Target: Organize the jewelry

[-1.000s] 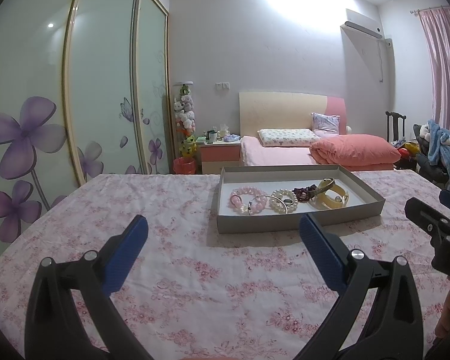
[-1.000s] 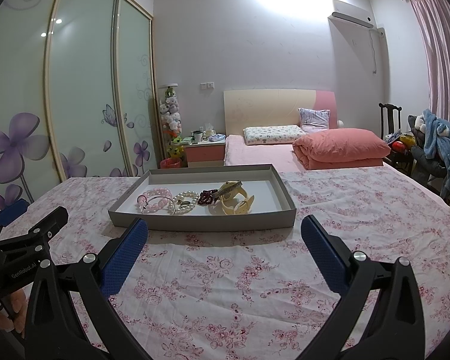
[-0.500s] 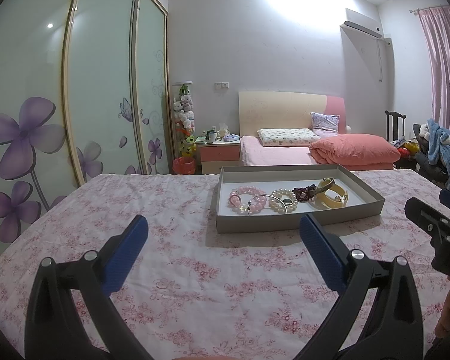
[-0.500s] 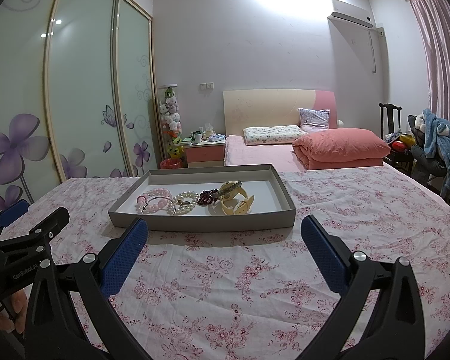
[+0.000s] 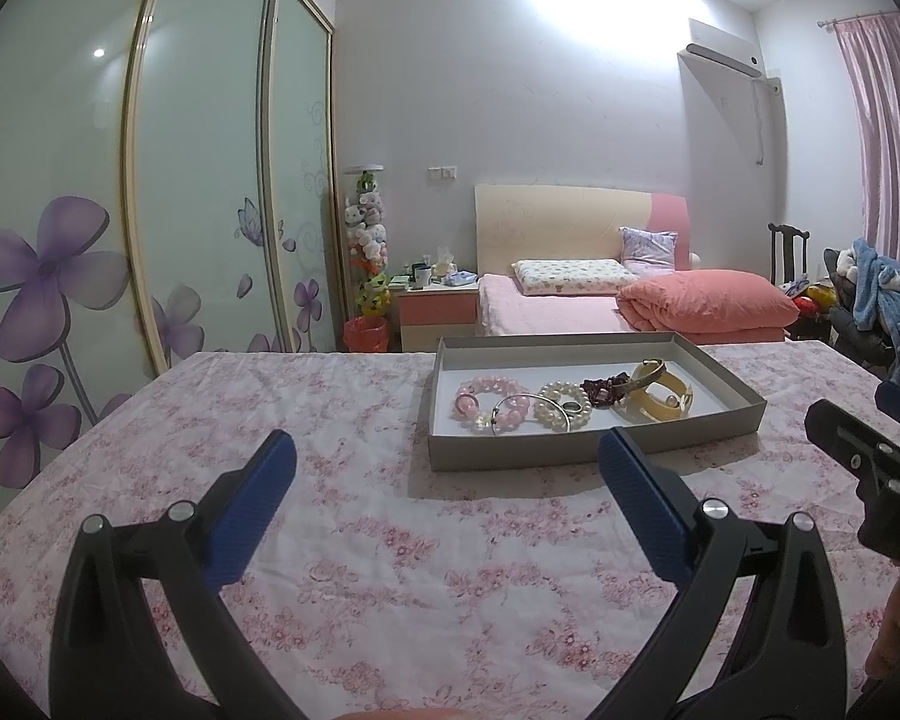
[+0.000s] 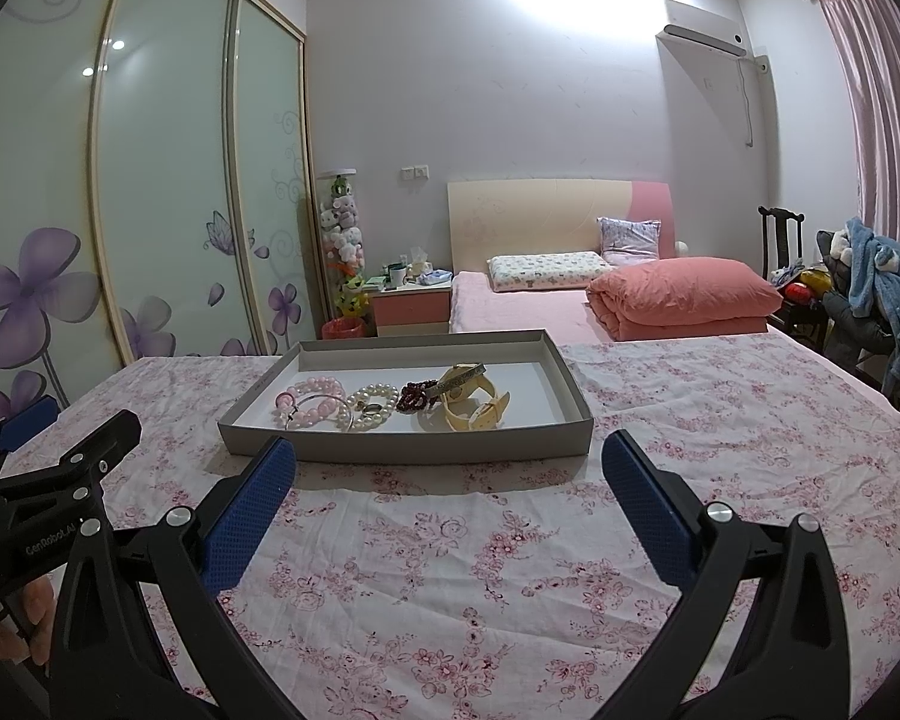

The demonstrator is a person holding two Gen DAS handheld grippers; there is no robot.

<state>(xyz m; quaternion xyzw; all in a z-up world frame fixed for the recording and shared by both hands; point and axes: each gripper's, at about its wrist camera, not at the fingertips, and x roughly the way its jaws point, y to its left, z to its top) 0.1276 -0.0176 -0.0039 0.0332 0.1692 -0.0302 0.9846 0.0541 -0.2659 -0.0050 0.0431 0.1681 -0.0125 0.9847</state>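
A shallow grey tray (image 5: 588,455) (image 6: 402,450) lies on the flowered tablecloth. It holds a pink bead bracelet (image 5: 489,402) (image 6: 311,401), a silver bangle (image 5: 534,414), a pearl bracelet (image 5: 564,411) (image 6: 372,405), a dark red bead bracelet (image 5: 603,390) (image 6: 417,396) and a yellow watch (image 5: 660,399) (image 6: 474,405). My left gripper (image 5: 447,468) is open and empty, short of the tray. My right gripper (image 6: 447,471) is open and empty, just before the tray's near wall.
The table (image 6: 450,570) is covered with a pink flowered cloth. Behind it are a bed with a pink quilt (image 6: 684,300), a nightstand (image 6: 411,306), sliding wardrobe doors (image 5: 198,180) at left and a chair with clothes (image 6: 870,288) at right.
Both grippers have stayed nearly still and open. The tray and jewelry have not moved.
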